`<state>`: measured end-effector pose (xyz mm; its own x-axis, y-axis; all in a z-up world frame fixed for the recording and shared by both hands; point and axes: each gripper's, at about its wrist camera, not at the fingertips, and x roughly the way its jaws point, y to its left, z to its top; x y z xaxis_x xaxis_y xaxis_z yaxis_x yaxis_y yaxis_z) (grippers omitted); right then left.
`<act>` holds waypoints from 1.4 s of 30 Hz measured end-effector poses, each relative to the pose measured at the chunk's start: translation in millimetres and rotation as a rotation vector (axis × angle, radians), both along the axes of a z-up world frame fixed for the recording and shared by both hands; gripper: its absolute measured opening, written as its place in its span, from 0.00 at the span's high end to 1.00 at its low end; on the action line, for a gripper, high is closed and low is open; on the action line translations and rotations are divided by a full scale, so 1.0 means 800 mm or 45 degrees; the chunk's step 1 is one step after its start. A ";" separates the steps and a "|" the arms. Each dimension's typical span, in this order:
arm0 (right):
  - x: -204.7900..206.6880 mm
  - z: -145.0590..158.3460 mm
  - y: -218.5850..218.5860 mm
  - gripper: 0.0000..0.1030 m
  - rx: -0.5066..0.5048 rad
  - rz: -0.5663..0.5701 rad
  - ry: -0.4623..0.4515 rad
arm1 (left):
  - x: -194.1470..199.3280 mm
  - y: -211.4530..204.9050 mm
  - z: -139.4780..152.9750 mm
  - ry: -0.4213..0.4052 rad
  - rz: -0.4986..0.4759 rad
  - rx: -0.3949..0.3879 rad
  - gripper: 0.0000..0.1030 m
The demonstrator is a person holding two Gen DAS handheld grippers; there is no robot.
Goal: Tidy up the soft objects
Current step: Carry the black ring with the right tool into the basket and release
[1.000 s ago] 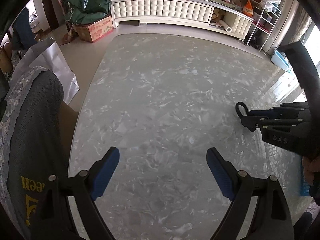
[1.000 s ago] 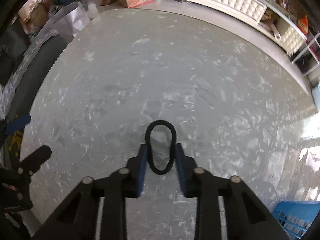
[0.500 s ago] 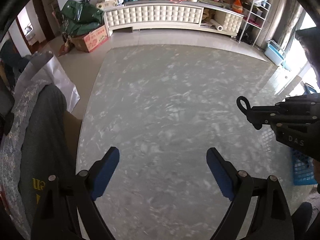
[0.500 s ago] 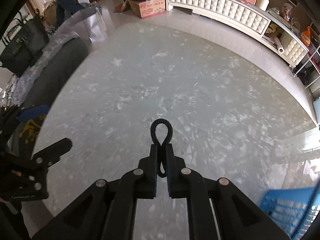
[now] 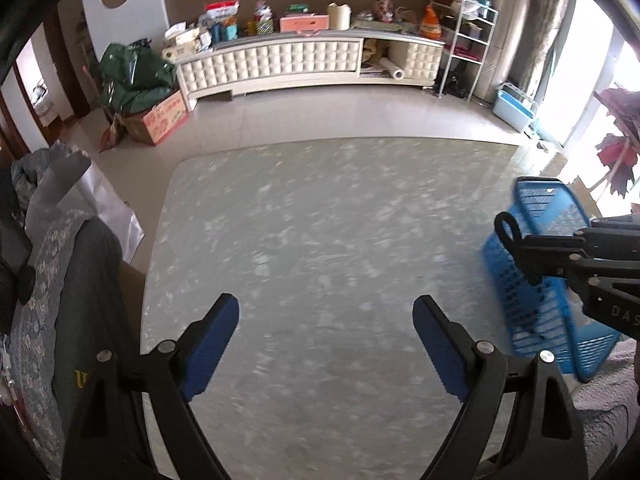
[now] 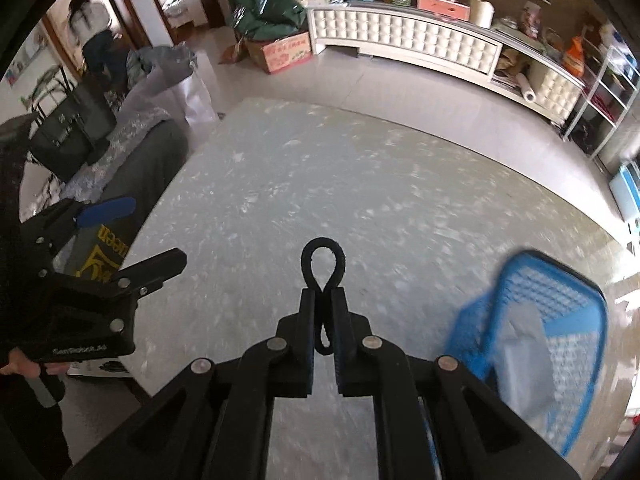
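Observation:
A black hair tie (image 6: 323,258) is pinched between the blue pads of my right gripper (image 6: 323,294), its loop sticking out past the fingertips above the grey marbled table (image 6: 360,184). In the left wrist view the same hair tie (image 5: 507,229) shows at the tip of the right gripper (image 5: 520,242) at the right edge. My left gripper (image 5: 326,320) hangs open over the table with nothing between its fingers. A blue plastic basket (image 6: 548,340) stands at the table's right side, with a pale cloth inside it.
A chair draped with dark and patterned clothing (image 5: 68,300) stands at the table's left edge. Beyond the table lie a pale floor, a white tufted cabinet (image 5: 280,64), a cardboard box (image 5: 160,122) and green bags. A person (image 6: 92,28) stands in a doorway far left.
Both grippers have risen and the views now take in more of the room. The right gripper's jaws closed tight on the hair tie, squeezing its loop narrow. The blue basket came into view.

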<state>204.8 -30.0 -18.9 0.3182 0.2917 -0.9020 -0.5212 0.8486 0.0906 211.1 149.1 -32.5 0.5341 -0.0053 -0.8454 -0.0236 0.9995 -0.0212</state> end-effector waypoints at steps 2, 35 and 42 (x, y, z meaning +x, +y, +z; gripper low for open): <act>-0.005 0.009 -0.020 0.93 0.012 -0.021 -0.010 | -0.004 -0.026 0.013 -0.009 -0.017 -0.001 0.15; -0.009 -0.066 -0.222 0.93 -0.043 -0.286 0.083 | 0.028 -0.213 -0.047 0.090 -0.290 -0.016 0.15; -0.007 -0.076 -0.221 0.82 -0.042 -0.316 0.066 | 0.027 -0.206 -0.057 0.093 -0.277 -0.046 0.15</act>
<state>199.0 -206.6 -79.6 0.3291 0.1806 -0.9269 -0.2921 0.9529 0.0820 232.7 -15.8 -78.3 0.4544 -0.1451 -0.8789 0.1899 0.9797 -0.0636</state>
